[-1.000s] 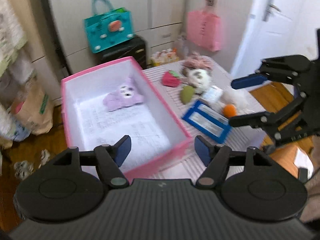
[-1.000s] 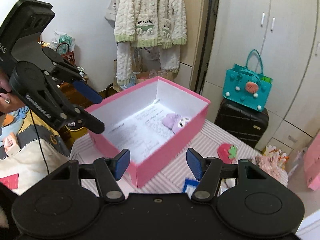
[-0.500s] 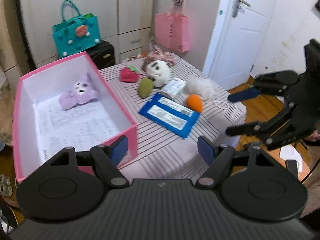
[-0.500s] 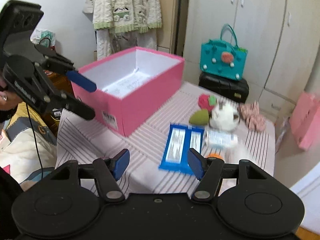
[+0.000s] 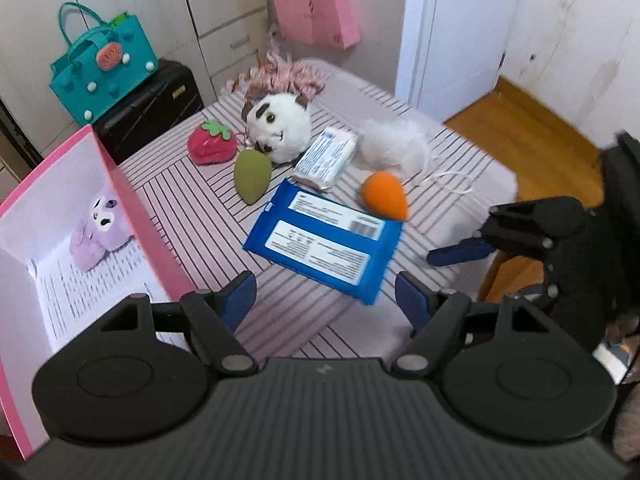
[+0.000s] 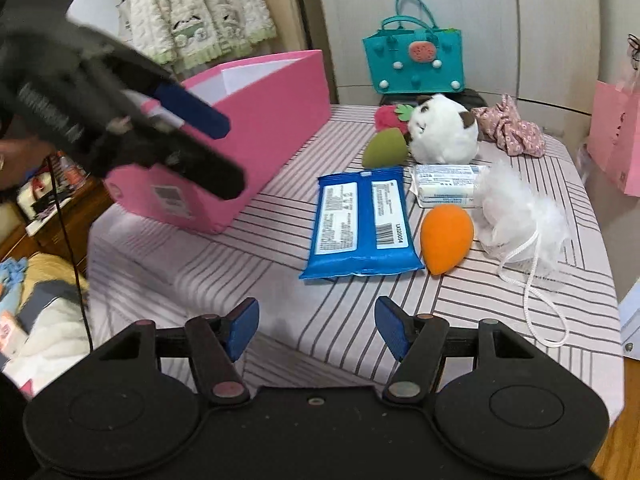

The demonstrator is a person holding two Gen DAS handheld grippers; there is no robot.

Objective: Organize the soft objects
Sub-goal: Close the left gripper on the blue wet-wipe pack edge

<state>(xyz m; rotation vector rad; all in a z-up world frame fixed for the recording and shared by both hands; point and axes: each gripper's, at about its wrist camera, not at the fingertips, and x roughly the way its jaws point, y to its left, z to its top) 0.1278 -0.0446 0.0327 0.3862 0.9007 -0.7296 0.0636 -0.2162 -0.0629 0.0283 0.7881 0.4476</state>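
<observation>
A pink box (image 5: 132, 216) (image 6: 272, 120) stands at the left of the striped table and holds a purple plush (image 5: 98, 228). On the table lie a blue wipes pack (image 5: 324, 240) (image 6: 360, 220), an orange sponge (image 5: 386, 196) (image 6: 446, 236), a green sponge (image 5: 252, 174) (image 6: 386, 148), a strawberry plush (image 5: 210, 148), a white round plush (image 5: 280, 128) (image 6: 444, 132), a white tissue pack (image 5: 326, 158), a white mesh pouf (image 5: 396, 144) (image 6: 520, 212) and a pink scrunchie (image 6: 508, 126). My left gripper (image 5: 324, 300) is open above the table's near edge. My right gripper (image 6: 316, 324) is open and empty, short of the wipes pack.
A teal bag (image 5: 100, 68) sits on a black case (image 5: 152, 108) behind the table. A pink bag (image 5: 316, 4) hangs beside a white door (image 5: 460, 20). Wood floor (image 5: 516, 132) lies right of the table. A knit cardigan (image 6: 200, 12) hangs at left.
Both grippers have swung away from the pink box toward the loose objects on the table and come closer to them. Both stay open and empty.
</observation>
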